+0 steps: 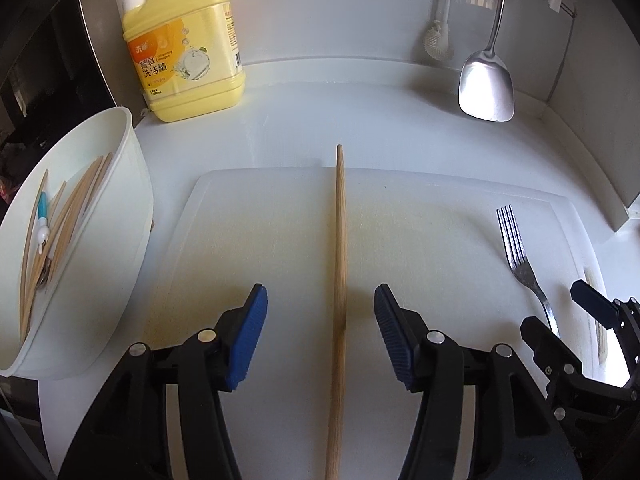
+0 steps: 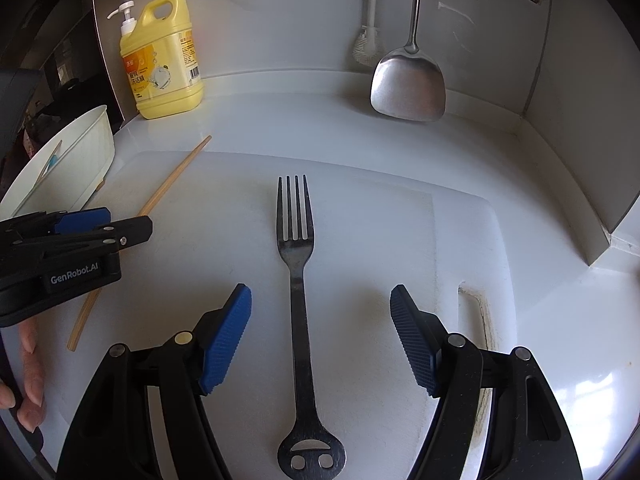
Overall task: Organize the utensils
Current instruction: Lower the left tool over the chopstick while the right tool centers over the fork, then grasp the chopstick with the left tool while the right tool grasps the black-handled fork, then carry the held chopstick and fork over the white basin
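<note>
— What's the setting?
— A white counter in a corner, with a white cutting board on it and a white tub of chopsticks at its left.
— Anything cut off?
— The chopstick's near end.
— The jaws?
— Left gripper parted, chopstick lying untouched between; right gripper wide, straddling the fork.

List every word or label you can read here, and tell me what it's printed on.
"GenRobot.AI" – on the left gripper, seen from the right wrist view.
"餐具洗洁精" – on the yellow bottle, on its front label.
Orange logo on that label: two characters, too blurred to read for sure.
Small print, the volume line and the barcode digits on the bottle: too small to read.
Fork, chopstick, spatula, board: no text.
</note>
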